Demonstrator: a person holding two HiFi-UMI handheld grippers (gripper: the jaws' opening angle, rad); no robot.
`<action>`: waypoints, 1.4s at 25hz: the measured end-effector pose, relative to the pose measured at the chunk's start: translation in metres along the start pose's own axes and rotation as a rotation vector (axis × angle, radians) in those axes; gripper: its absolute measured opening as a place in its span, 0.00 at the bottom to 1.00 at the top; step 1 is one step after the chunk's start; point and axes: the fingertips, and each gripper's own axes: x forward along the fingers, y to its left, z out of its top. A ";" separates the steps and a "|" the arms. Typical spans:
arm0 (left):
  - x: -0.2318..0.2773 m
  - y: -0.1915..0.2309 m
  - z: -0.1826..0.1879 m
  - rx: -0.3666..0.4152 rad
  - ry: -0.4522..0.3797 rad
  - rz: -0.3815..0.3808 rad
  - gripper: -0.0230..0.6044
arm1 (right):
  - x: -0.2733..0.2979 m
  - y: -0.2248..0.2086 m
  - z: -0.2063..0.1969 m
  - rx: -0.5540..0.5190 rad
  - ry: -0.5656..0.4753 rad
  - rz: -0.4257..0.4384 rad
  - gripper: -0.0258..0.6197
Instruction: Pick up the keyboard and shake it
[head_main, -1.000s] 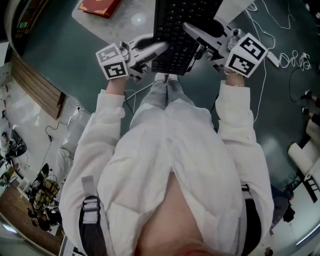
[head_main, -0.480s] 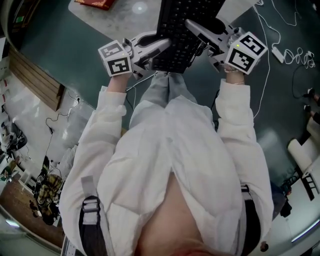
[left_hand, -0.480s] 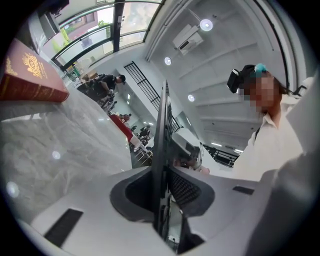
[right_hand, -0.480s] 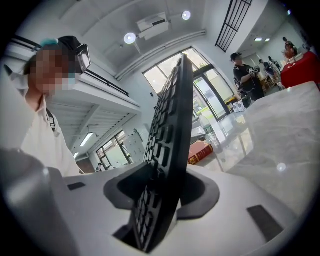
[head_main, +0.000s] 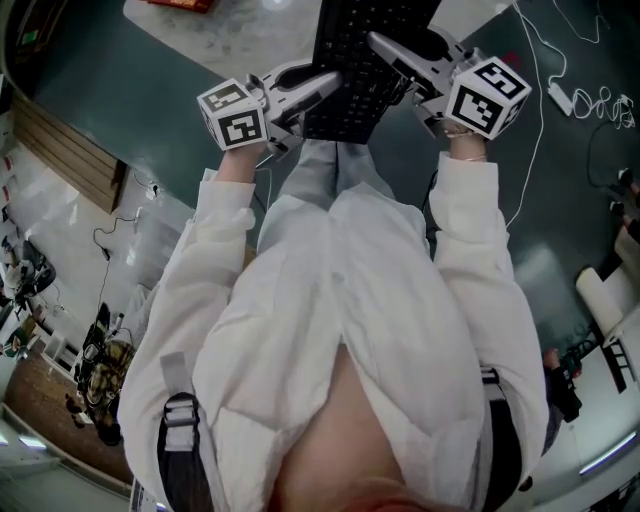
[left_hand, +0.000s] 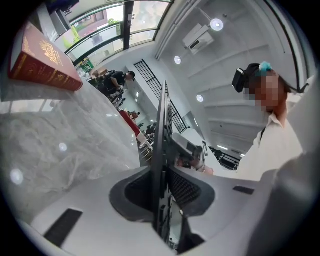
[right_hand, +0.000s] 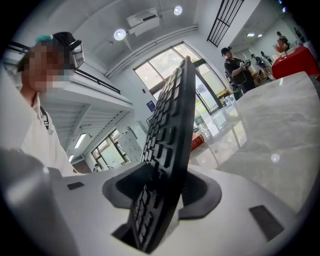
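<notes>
- Left gripper (head_main: 322, 90) — jaws clamped on the keyboard's (head_main: 350, 70) edge.
- Right gripper (head_main: 385, 50) — jaws have just been opening; keyboard sits tilted between them, ungripped.
- Red book (left_hand: 42, 57) lies on marble table (left_hand: 60, 150).

I count one black keyboard (head_main: 350, 70), one red book (left_hand: 42, 57) and one marble table (head_main: 230, 45), with the book at its far left. I hold two grippers: my left gripper (head_main: 318, 98) and my right gripper (head_main: 385, 60), whose jaws have just been opening with the keyboard between them. There are two cubes: the left marker cube (head_main: 232, 115) and the right marker cube (head_main: 487, 95).
</notes>
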 end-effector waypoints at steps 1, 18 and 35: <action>-0.001 0.002 -0.001 -0.007 -0.002 0.003 0.17 | 0.001 -0.002 -0.001 0.003 0.005 -0.006 0.33; 0.010 0.037 -0.024 -0.071 0.020 0.072 0.20 | 0.012 -0.043 -0.031 0.043 0.060 -0.028 0.37; 0.008 0.058 -0.038 -0.069 0.167 0.201 0.26 | 0.021 -0.063 -0.054 0.131 0.084 -0.062 0.37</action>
